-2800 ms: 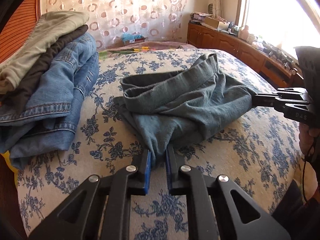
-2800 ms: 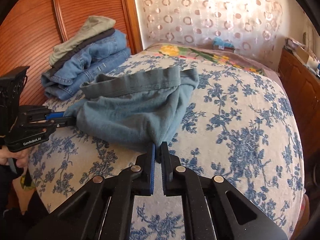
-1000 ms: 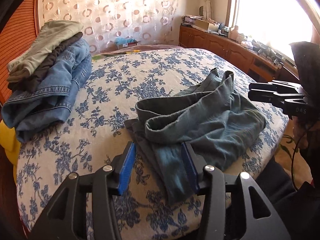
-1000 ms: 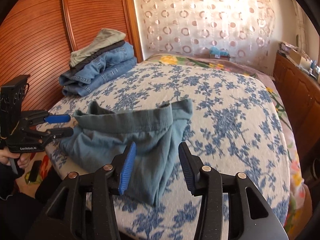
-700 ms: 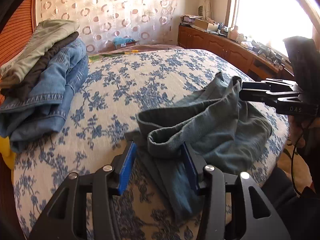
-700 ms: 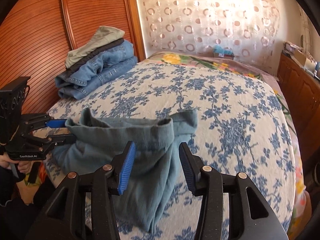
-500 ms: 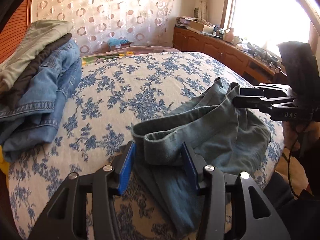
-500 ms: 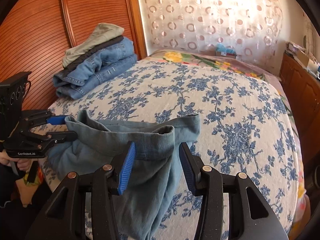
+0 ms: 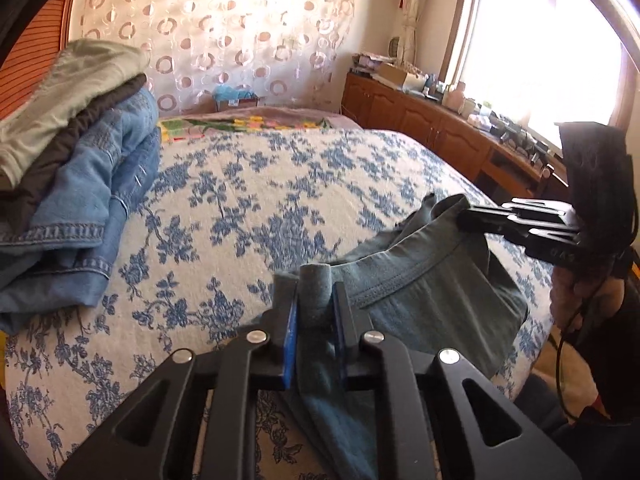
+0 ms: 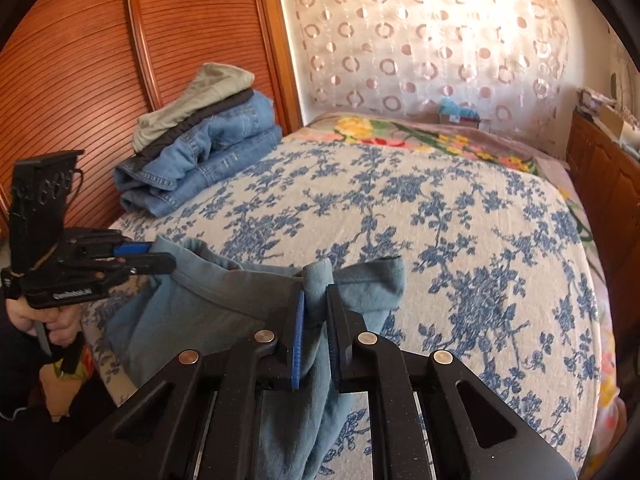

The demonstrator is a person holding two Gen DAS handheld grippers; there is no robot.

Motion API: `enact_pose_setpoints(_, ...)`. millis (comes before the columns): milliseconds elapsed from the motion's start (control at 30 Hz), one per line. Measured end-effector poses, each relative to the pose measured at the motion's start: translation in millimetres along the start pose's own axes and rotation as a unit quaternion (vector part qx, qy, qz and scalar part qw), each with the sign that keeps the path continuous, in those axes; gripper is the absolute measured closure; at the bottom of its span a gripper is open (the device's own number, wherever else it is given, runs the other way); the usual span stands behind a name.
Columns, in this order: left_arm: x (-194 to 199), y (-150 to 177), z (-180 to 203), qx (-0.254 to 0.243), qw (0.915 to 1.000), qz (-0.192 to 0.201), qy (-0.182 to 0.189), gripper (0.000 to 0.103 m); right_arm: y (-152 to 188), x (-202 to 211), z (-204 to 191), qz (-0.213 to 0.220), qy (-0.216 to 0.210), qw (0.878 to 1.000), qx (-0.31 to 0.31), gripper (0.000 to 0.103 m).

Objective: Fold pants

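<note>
The teal-grey pants (image 9: 420, 292) lie bunched at the near edge of the blue-flowered bed (image 9: 248, 200). My left gripper (image 9: 314, 300) is shut on one end of their waistband. My right gripper (image 10: 316, 300) is shut on the other end of the waistband of the pants (image 10: 208, 300). The band hangs stretched between the two grippers, lifted a little off the bed. The right gripper also shows in the left wrist view (image 9: 464, 216), and the left gripper in the right wrist view (image 10: 168, 262). The legs hang over the bed edge, partly hidden.
A stack of folded jeans and trousers (image 9: 68, 184) sits at the head of the bed against the wooden headboard (image 10: 100, 60); it also shows in the right wrist view (image 10: 200, 152). A wooden cabinet with clutter (image 9: 448, 132) runs under the window.
Both grippers let go of the pants hems, opened, moved to the waistband, and have now closed on it and raised it slightly.
</note>
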State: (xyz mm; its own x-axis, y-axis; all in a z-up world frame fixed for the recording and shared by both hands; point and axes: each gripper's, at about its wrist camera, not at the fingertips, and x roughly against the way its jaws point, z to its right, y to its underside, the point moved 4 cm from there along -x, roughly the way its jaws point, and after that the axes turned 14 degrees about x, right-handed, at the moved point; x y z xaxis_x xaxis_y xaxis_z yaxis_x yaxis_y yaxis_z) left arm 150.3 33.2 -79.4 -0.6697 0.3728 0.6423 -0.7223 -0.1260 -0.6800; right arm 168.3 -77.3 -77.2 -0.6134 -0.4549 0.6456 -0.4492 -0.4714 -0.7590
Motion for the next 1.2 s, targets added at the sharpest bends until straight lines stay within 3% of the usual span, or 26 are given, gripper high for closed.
enact_pose_setpoints(333, -13.6, -10.7, 0.6, -0.008, 0.9991, 0.008, -0.04, 0.09, -2.3, -14.1, 13.2, -0.009, 0.041, 0.999, -0.017, 0.095)
enact_pose_setpoints(467, -15.2, -8.5, -1.0, -0.011, 0.9982, 0.002, -0.06, 0.078, -2.1, -13.8, 11.5, -0.014, 0.05, 0.999, -0.011, 0.095)
enact_pose_setpoints(567, -10.2, -7.1, -0.3, -0.012, 0.9979, 0.006, -0.064, 0.062, -2.1, -6.1, 11.4, -0.006, 0.048, 0.999, -0.017, 0.095)
enact_pose_setpoints(633, -6.1, -7.0, 0.6, -0.014, 0.9978, 0.012, -0.064, 0.06, -2.1, -1.5, 9.9, -0.002, 0.048, 0.999, -0.015, 0.095)
enact_pose_setpoints(733, -2.1, -5.0, 1.8, -0.013, 0.998, 0.012, -0.06, 0.057, 0.2, 8.4, 5.0, 0.003, 0.054, 0.998, -0.01, 0.092)
enact_pose_setpoints(867, 1.8, 0.6, 5.6, -0.013, 0.9984, 0.014, -0.052, 0.037, 5.4, 16.6, -0.2, 0.006, 0.055, 0.998, -0.011, 0.083)
enact_pose_setpoints(1033, -0.6, 10.1, 11.9, -0.02, 0.9984, 0.005, -0.052, 0.035, 11.2, 19.1, -10.6, 0.002, 0.043, 0.999, -0.003, 0.071)
enact_pose_setpoints(1100, -2.4, 13.2, 13.0, -0.022, 0.9983, 0.003, -0.054, 0.035, 12.9, 17.5, -13.8, -0.002, 0.041, 0.999, 0.001, 0.063)
enact_pose_setpoints(1200, -4.1, 17.4, 12.7, -0.02, 0.998, -0.001, -0.06, 0.035, 15.3, 14.9, -17.2, -0.004, 0.028, 1.0, 0.001, 0.061)
